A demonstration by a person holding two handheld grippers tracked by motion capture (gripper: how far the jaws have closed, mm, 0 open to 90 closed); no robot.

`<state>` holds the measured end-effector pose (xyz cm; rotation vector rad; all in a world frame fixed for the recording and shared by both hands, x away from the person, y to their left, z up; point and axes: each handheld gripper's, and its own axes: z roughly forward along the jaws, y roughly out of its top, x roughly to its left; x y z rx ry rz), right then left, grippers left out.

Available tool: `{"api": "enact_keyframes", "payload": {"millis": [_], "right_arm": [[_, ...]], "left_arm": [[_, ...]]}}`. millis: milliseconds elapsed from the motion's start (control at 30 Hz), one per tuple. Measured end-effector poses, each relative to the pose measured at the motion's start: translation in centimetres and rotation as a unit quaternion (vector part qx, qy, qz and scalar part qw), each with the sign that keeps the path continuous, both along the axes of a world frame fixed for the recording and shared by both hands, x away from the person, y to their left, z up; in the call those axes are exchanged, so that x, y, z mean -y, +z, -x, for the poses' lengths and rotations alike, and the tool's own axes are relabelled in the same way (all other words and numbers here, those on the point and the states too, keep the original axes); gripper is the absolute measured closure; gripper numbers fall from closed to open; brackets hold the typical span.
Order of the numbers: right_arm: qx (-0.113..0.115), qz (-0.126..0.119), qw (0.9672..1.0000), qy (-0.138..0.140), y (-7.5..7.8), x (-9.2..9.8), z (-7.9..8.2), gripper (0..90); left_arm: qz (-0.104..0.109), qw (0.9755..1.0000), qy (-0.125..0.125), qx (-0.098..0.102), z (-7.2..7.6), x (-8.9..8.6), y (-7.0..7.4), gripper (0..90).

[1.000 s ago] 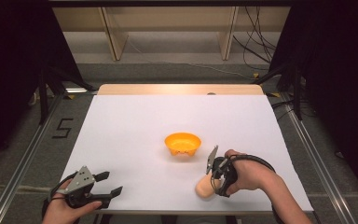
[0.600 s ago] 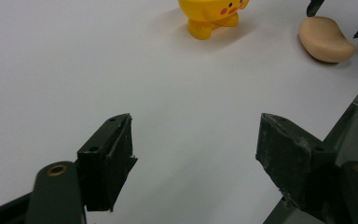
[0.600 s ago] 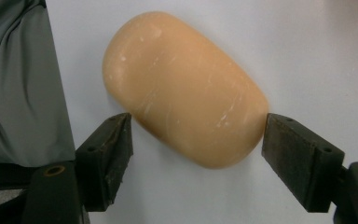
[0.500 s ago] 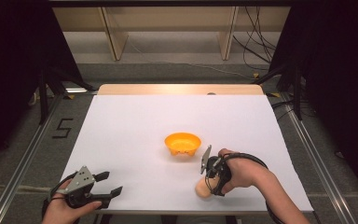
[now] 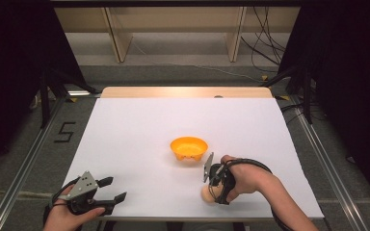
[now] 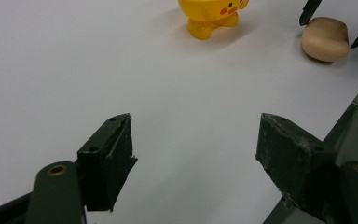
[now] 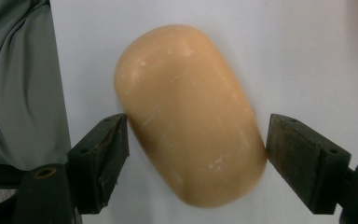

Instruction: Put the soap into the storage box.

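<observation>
The white table (image 5: 139,139) is carrying a yellow bowl (image 5: 188,147) at its middle (footed, with a little face on it), and a tan bread roll (image 7: 189,112) is lying near the front edge. Since a second ago, the right gripper (image 5: 213,185) has been sliding left and down over the roll; now its jaws are bracketing it, close on both sides, not yet clamped. A grasp looks imminent. The left gripper (image 5: 107,197) is resting released, well apart.
</observation>
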<state>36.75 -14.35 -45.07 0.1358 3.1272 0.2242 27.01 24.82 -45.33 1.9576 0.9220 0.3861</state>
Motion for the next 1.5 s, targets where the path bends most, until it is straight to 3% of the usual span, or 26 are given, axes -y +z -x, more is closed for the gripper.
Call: {"api": "enact_keyframes", "payload": {"millis": [67,100,133,233,300,333,400,433,467,500,567,600,633,667,733,867,900,1067,1100,1167,1300,1500], "right_arm": [[-0.018,0.004,0.9997,-0.016,-0.3,-0.3,0.5,22.0],[-0.013,0.017,0.9994,-0.029,-0.3,-0.4,0.7,22.3],[-0.007,0.000,0.9999,0.008,-0.6,-0.5,0.2,22.9],[-0.012,0.009,0.9999,-0.007,-0.6,-0.7,0.4,25.5],[-0.011,0.004,0.9999,0.007,-0.6,-0.8,0.2,26.8],[-0.018,0.009,0.9998,-0.009,-0.6,-0.8,0.3,27.5],[-0.015,0.009,0.9998,-0.003,-0.6,-0.9,0.2,28.2],[-0.020,0.023,0.9991,-0.030,-0.4,-1.0,0.6,29.4],[-0.019,0.024,0.9990,-0.032,-0.4,-1.1,0.6,30.2],[-0.012,0.011,0.9998,-0.013,-0.6,-1.1,0.3,30.8],[-0.016,0.010,0.9997,-0.017,-0.7,-1.1,0.2,31.4],[-0.026,0.024,0.9984,-0.045,-0.6,-1.2,0.5,32.9],[-0.019,0.010,0.9995,-0.024,-0.8,-1.3,0.2,33.3],[-0.019,0.010,0.9995,-0.024,-0.8,-1.3,0.2,33.3],[-0.025,0.008,0.9990,-0.036,-0.8,-1.3,0.2,33.6],[-0.026,0.004,0.9986,-0.047,-0.8,-1.3,0.2,33.8],[-0.022,0.001,0.9986,-0.049,-0.8,-1.3,0.2,33.8],[-0.025,0.002,0.9978,-0.061,-0.8,-1.1,0.2,33.9],[-0.026,-0.002,0.9977,-0.063,-0.7,-1.0,0.0,33.9],[-0.024,-0.001,0.9972,-0.071,-0.7,-1.0,0.0,33.9],[-0.029,-0.006,0.9970,-0.072,-0.4,-1.0,0.0,34.0],[-0.031,-0.012,0.9970,-0.070,0.1,-1.1,-0.2,34.0]], "left_arm": [[0.000,1.0000,0.001,0.000,0.0,0.0,0.0,26.8],[0.000,1.0000,0.001,0.000,0.0,0.0,0.0,26.8],[-0.001,1.0000,0.000,0.001,0.0,0.0,0.0,26.8],[-0.007,0.9999,-0.006,0.008,-0.1,-0.1,0.1,26.8],[-0.007,0.9999,-0.005,0.007,-0.1,-0.1,0.1,26.8],[-0.007,0.9999,-0.005,0.007,-0.1,-0.1,0.1,26.8],[-0.007,0.9999,-0.006,0.008,-0.1,-0.1,0.1,26.8],[0.001,1.0000,0.001,0.001,0.0,0.0,0.0,26.8],[0.001,1.0000,0.001,0.001,0.0,0.0,0.0,26.8],[0.001,1.0000,0.001,0.001,0.0,0.0,0.0,26.8],[0.001,1.0000,0.001,0.000,0.0,0.0,0.0,26.8],[0.000,1.0000,0.000,0.000,0.0,0.0,0.0,26.8],[0.001,1.0000,0.000,0.001,0.0,0.0,0.0,26.8],[0.001,1.0000,0.000,0.001,0.0,0.0,0.0,26.8],[-0.008,0.9999,-0.006,0.006,-0.1,-0.1,0.1,27.0],[-0.002,1.0000,-0.005,0.006,-0.1,-0.1,0.1,26.9],[-0.001,1.0000,-0.004,-0.002,0.0,-0.1,0.1,26.9],[-0.007,0.9999,-0.007,0.006,-0.1,-0.1,0.1,26.9],[0.002,1.0000,-0.001,-0.001,0.0,0.0,0.0,26.9],[-0.008,0.9999,-0.008,0.006,-0.1,-0.2,0.1,26.9],[0.000,1.0000,-0.003,-0.003,0.0,-0.1,0.1,26.9],[0.000,1.0000,0.002,0.000,0.1,0.0,0.1,26.9]]}}
